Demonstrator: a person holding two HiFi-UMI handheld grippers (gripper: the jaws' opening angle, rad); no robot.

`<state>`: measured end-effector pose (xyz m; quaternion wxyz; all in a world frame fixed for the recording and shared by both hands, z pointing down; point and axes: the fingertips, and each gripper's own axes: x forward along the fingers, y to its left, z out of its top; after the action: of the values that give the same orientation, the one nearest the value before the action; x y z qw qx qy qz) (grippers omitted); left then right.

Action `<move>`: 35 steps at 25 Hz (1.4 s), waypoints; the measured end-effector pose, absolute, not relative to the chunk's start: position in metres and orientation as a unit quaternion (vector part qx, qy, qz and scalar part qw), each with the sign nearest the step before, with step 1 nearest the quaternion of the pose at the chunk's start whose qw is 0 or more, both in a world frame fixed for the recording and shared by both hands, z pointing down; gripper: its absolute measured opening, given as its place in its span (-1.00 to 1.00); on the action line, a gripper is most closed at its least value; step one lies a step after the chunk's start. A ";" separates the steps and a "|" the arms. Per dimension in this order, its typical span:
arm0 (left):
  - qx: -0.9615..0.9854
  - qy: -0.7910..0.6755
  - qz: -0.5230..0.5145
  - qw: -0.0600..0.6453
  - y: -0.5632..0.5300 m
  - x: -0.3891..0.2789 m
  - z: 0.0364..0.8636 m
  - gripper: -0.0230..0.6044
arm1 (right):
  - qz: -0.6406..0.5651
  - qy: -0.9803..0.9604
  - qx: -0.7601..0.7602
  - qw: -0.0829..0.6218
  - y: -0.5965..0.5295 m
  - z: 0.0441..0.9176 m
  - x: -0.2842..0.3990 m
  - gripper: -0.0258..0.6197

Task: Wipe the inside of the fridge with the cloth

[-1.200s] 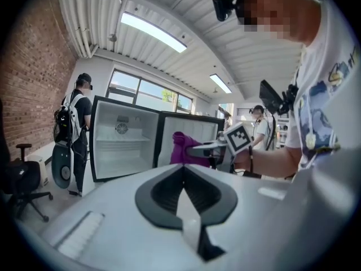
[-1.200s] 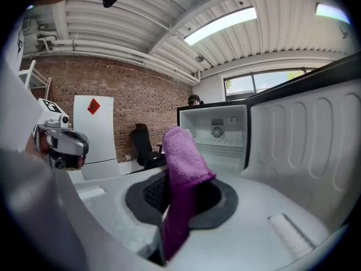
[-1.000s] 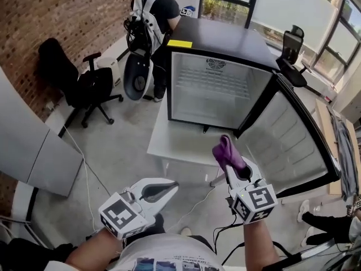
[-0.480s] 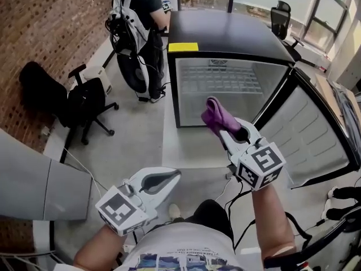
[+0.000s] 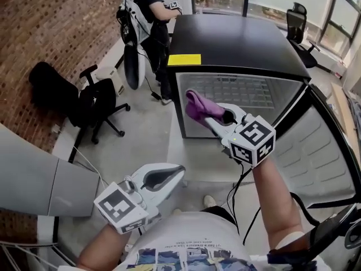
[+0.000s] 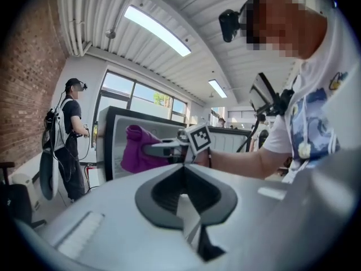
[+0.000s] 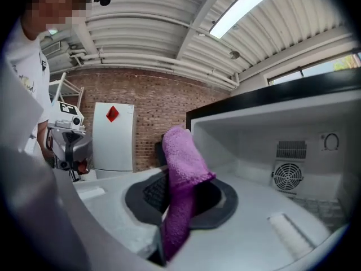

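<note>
2 grippers show in the head view, and only the right gripper (image 5: 210, 117) carries anything: its jaws are clamped on the purple cloth (image 5: 197, 106), which bunches up past the tips. In the right gripper view the cloth (image 7: 181, 161) stands upright between the dark pads, its lower end pinched deep in the right gripper (image 7: 179, 199), with a white fridge wall and a round fan grille (image 7: 287, 177) off to the right. The cloth is held at the upper left corner of the fridge (image 5: 237, 43) opening; whether it touches the frame cannot be told. The fridge door (image 5: 324, 151) hangs open to the right, and a yellow label (image 5: 184, 60) sits on the black top's front edge. The left gripper (image 5: 178, 171) is low and well apart from the fridge, its jaws pressed together on nothing, as the left gripper (image 6: 184, 171) view confirms. A person (image 5: 148, 4) stands behind the fridge, near a black office chair (image 5: 93, 103).
</note>
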<state>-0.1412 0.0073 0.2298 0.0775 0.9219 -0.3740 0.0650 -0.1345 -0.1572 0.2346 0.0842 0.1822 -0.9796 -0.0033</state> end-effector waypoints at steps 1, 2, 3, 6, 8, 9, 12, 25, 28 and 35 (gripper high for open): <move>0.920 -0.378 0.064 0.077 0.003 -0.139 0.228 -0.91 | 0.000 -0.982 0.168 0.085 -0.161 0.237 -0.138 -0.75; 0.919 -0.382 0.066 0.074 -0.002 -0.136 0.226 -0.91 | 0.003 -0.984 0.156 0.084 -0.166 0.238 -0.141 -0.75; 0.917 -0.387 0.067 0.070 -0.006 -0.134 0.224 -0.91 | 0.005 -0.986 0.146 0.084 -0.171 0.239 -0.144 -0.75; 0.911 -0.400 0.071 0.066 -0.014 -0.129 0.224 -0.91 | 0.004 -0.989 0.120 0.089 -0.185 0.243 -0.153 -0.75; 0.905 -0.412 0.075 0.071 -0.016 -0.128 0.229 -0.91 | 0.002 -0.991 0.103 0.090 -0.193 0.246 -0.162 -0.75; 0.902 -0.418 0.077 0.073 -0.017 -0.129 0.231 -0.91 | 0.001 -0.991 0.096 0.090 -0.197 0.247 -0.166 -0.75; 0.896 -0.430 0.077 0.078 -0.022 -0.128 0.233 -0.91 | -0.004 -0.992 0.089 0.090 -0.212 0.249 -0.175 -0.75; 0.882 -0.456 0.081 0.090 -0.031 -0.128 0.235 -0.91 | -0.009 -0.990 0.094 0.102 -0.263 0.257 -0.201 -0.75; 0.881 -0.457 0.082 0.090 -0.033 -0.127 0.233 -0.91 | -0.021 -0.987 0.117 0.104 -0.277 0.257 -0.202 -0.75; 0.878 -0.463 0.078 0.098 -0.039 -0.124 0.232 -0.91 | -0.041 -0.978 0.186 0.090 -0.300 0.255 -0.202 -0.75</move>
<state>-0.1245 -0.0389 0.2322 0.0981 0.8776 -0.4626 0.0783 -0.2017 -0.3005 0.2554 0.0903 0.1858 -0.9776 -0.0412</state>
